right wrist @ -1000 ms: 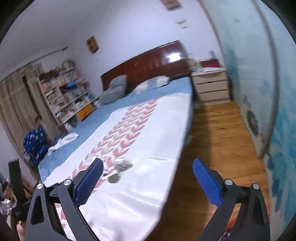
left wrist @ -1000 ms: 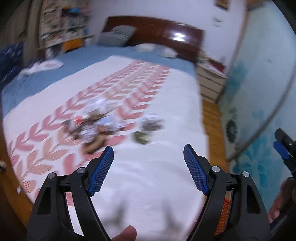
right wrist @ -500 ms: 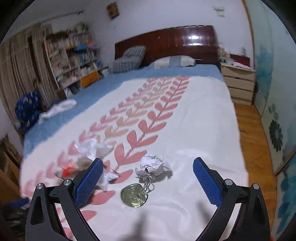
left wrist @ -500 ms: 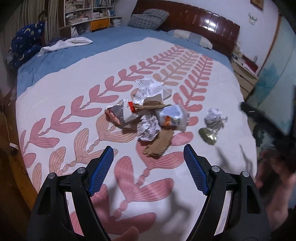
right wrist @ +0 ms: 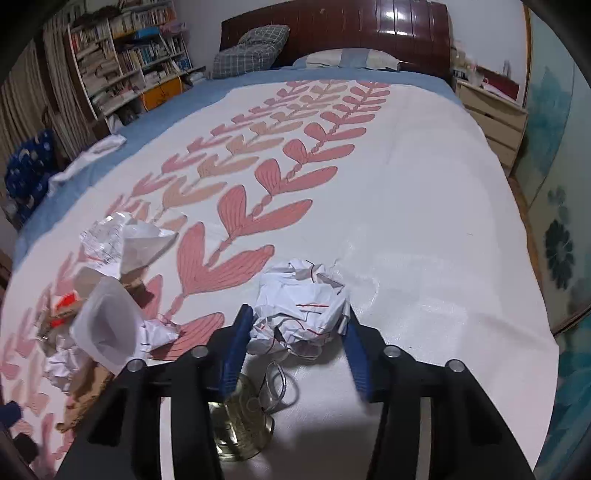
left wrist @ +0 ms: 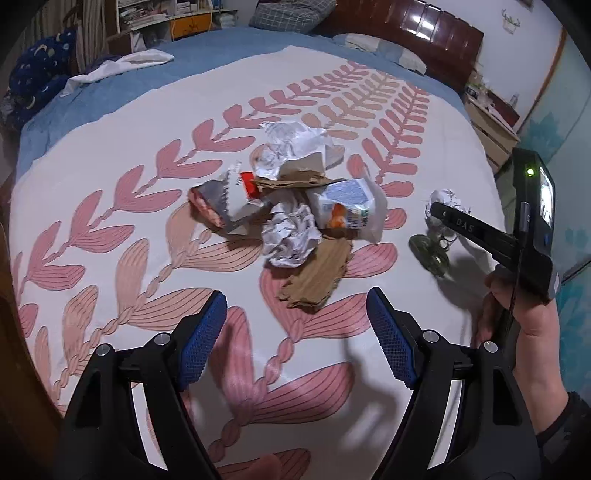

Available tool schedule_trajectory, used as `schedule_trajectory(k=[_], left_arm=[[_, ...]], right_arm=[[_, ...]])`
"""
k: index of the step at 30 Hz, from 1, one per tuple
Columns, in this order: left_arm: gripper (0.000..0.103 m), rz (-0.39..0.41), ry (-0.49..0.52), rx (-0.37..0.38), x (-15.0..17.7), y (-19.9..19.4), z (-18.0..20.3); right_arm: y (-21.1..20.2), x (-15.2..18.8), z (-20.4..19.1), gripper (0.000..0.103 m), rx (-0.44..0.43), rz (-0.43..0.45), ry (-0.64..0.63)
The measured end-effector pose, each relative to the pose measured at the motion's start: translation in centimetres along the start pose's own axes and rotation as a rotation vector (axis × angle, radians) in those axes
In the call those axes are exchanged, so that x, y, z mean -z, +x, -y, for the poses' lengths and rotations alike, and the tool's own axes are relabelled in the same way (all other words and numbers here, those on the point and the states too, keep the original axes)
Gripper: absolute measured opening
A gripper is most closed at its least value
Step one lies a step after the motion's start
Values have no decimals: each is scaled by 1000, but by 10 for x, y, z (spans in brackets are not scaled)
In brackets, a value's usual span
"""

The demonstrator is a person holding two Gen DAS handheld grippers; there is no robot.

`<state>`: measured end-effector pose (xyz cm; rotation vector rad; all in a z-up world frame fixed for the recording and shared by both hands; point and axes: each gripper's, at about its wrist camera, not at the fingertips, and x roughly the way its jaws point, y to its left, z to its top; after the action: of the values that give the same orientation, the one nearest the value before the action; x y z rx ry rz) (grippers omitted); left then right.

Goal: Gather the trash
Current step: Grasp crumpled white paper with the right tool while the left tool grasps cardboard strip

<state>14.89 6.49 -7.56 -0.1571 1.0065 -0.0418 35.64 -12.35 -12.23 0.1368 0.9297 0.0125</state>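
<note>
A heap of trash lies on the white bedspread (left wrist: pixel 110 155): crumpled paper (left wrist: pixel 291 236), torn brown cardboard (left wrist: pixel 317 277), a white packet (left wrist: pixel 343 206) and a silver wrapper (left wrist: pixel 214 199). My left gripper (left wrist: pixel 297 332) hovers open just short of the cardboard, nothing between its fingers. Apart to the right lies a crumpled paper ball (right wrist: pixel 299 306) beside a round metal lid (right wrist: pixel 240 424) with a pull ring. My right gripper (right wrist: pixel 298 314) has its jaws closing on that ball, and both blue pads touch its sides. The left wrist view shows the right gripper (left wrist: pixel 439 214) and the hand (left wrist: pixel 517 314) holding it.
The bedspread's right edge (right wrist: pixel 535 332) drops to a wooden floor beside a painted wall. Pillows (right wrist: pixel 251 48) and a dark headboard (right wrist: pixel 369 26) are at the far end, a nightstand (right wrist: pixel 491 118) at right, bookshelves (right wrist: pixel 122 70) and a white cloth (left wrist: pixel 122 66) at left.
My right gripper has swung from the bedside down to the lone paper ball, and its jaws have narrowed around it. My left gripper has come lower and nearer the trash heap, still open.
</note>
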Motion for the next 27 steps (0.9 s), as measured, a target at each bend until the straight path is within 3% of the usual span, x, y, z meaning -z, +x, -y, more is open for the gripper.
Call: schedule_trajectory(k=[5,10,15,22,23,26,27], left_arm=[[78,-17,-16,-6,-5,8,0],[78,-33,19,-51,-8,17,3],[78,-51,34,-41,-7,33,12],[78,-26,118,-101,-9,55,34],[75,-32,123,-105,-9,59,35],[42,-76,129,-108,-10,73,37],[38,-79,123,-103,-11,74,37]], right_arm=[[-23,-2,6,43,-36,50,29],[-81,-3,16,43,-112,112,92],[-121,8,20,43,-182,105,135],[-135,17,19,43,-231,84,146],[-134,17,19,43,-235,83,145],[-135,16,22,43,-238,79,149],[-136,15,23,43,-237,78,151]])
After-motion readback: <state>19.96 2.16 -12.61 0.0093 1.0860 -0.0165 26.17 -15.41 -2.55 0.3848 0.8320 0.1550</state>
